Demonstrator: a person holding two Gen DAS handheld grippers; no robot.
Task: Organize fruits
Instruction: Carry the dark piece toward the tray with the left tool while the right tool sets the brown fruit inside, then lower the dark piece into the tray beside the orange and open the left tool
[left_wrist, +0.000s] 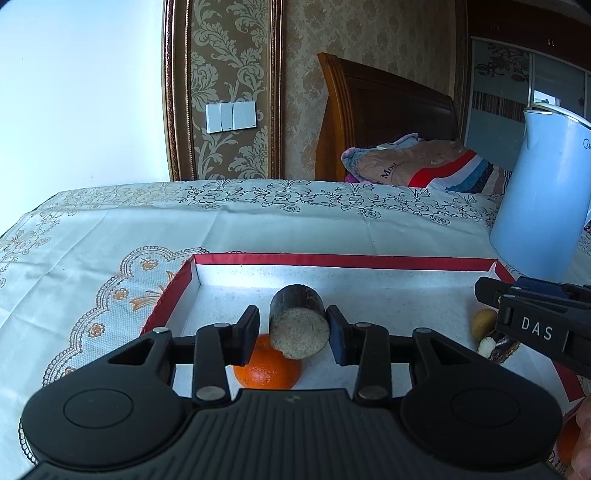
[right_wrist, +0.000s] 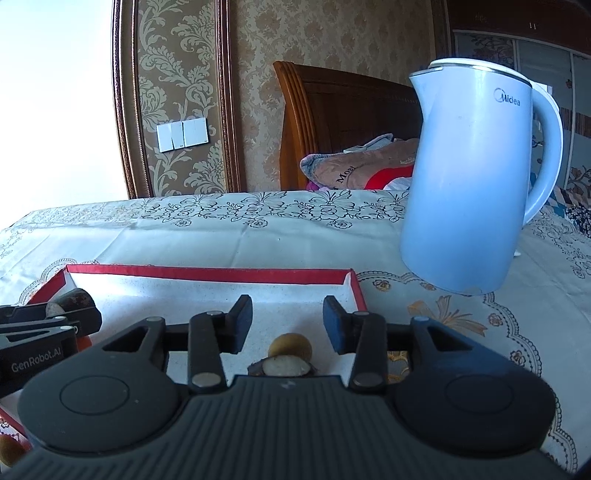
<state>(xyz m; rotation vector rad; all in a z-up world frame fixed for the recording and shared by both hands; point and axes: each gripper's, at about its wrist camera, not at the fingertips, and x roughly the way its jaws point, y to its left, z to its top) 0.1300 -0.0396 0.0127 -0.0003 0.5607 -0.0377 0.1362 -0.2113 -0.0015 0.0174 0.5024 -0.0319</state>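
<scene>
A red-rimmed white tray (left_wrist: 343, 260) lies on the tablecloth. My left gripper (left_wrist: 293, 323) stands open around a short dark sugarcane piece (left_wrist: 299, 328) with a pale cut end. A gap shows at the left pad (left_wrist: 253, 332). The piece rests on an orange (left_wrist: 267, 373) in the tray. My right gripper (right_wrist: 288, 325) is open with nothing between its pads, above a small yellowish round fruit (right_wrist: 290, 343) and a pale cut piece (right_wrist: 284, 365) at the tray's right end. The left gripper (right_wrist: 86, 317) also shows at the left of the right wrist view.
A tall light-blue kettle (right_wrist: 469, 184) stands on the cloth just beyond the tray's right corner. Another orange (left_wrist: 567, 439) lies outside the tray by a hand (left_wrist: 583, 454). A bed with a wooden headboard (left_wrist: 388, 122) is behind the table.
</scene>
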